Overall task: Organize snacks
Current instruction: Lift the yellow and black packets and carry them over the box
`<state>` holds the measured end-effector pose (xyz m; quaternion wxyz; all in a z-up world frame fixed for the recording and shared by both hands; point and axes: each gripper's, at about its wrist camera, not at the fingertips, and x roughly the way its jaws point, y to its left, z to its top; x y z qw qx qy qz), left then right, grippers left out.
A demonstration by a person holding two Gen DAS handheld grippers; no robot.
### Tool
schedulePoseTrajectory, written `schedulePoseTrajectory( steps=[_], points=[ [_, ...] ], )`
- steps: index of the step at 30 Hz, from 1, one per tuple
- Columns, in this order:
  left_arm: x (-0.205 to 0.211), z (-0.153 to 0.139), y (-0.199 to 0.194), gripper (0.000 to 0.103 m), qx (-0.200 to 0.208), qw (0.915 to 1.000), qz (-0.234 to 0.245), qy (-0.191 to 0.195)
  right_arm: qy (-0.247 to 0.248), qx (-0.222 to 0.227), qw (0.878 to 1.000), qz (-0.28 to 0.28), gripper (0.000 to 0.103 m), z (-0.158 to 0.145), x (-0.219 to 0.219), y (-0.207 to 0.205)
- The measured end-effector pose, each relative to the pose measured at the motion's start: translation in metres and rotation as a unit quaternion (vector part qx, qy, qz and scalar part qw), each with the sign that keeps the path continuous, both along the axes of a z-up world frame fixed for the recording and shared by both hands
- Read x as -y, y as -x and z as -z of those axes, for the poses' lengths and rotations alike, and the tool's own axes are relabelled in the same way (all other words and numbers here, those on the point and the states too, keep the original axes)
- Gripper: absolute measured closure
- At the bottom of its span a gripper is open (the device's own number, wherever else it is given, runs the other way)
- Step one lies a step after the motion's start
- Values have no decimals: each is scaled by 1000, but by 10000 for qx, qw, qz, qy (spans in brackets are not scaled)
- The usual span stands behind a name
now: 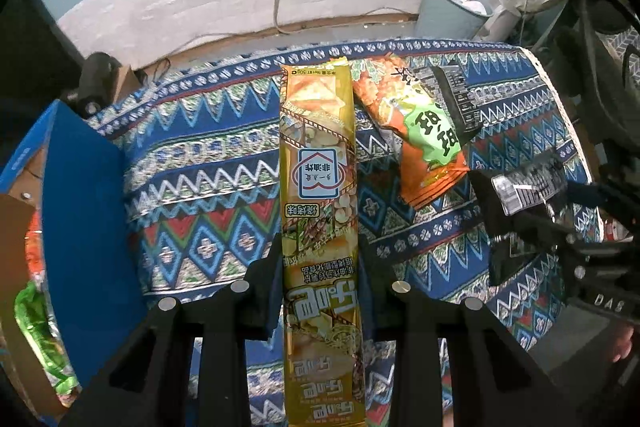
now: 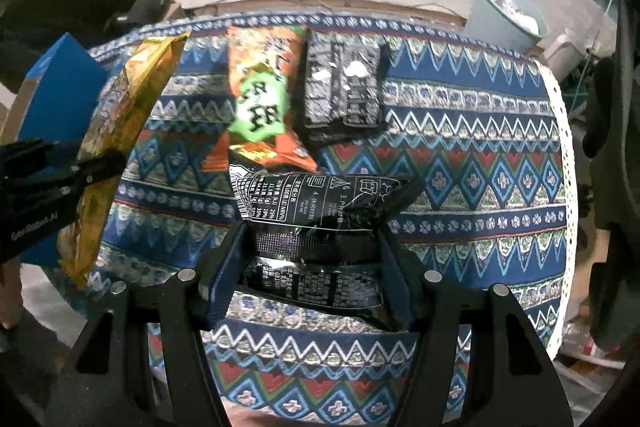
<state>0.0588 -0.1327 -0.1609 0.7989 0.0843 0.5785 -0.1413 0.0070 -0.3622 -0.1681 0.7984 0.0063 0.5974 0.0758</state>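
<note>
From the left wrist, the left tongs (image 1: 320, 291) are clamped narrow on a long, slim yellow snack packet (image 1: 318, 211) of glossy foil. Its long axis runs straight away from the camera, the far sealed end toward the wall, and it is held above the table (image 1: 200, 163), which wears a woven zigzag cloth in blue, red and green. Beyond it an orange crinkled bag (image 1: 416, 143) lies flat on the cloth. A blue cardboard box (image 1: 84, 211) stands at the left edge.

From the right wrist, the right tongs (image 2: 316, 267) grip a shiny black pouch (image 2: 320, 223) at medium width. The pouch is puffy and creased, its long axis lying crosswise between the pads. Another black packet (image 2: 344, 87) rests flat farther back, beside the orange bag. A grey bin (image 2: 504, 15) stands past the table.
</note>
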Motion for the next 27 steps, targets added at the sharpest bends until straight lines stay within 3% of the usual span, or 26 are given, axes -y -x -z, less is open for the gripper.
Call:
schedulePoseTrajectory(
  steps=[27],
  points=[
    [-89, -85, 39, 71, 1138, 9925, -303, -333, -339, 868, 9935, -657, 40, -77, -90, -24]
  ],
)
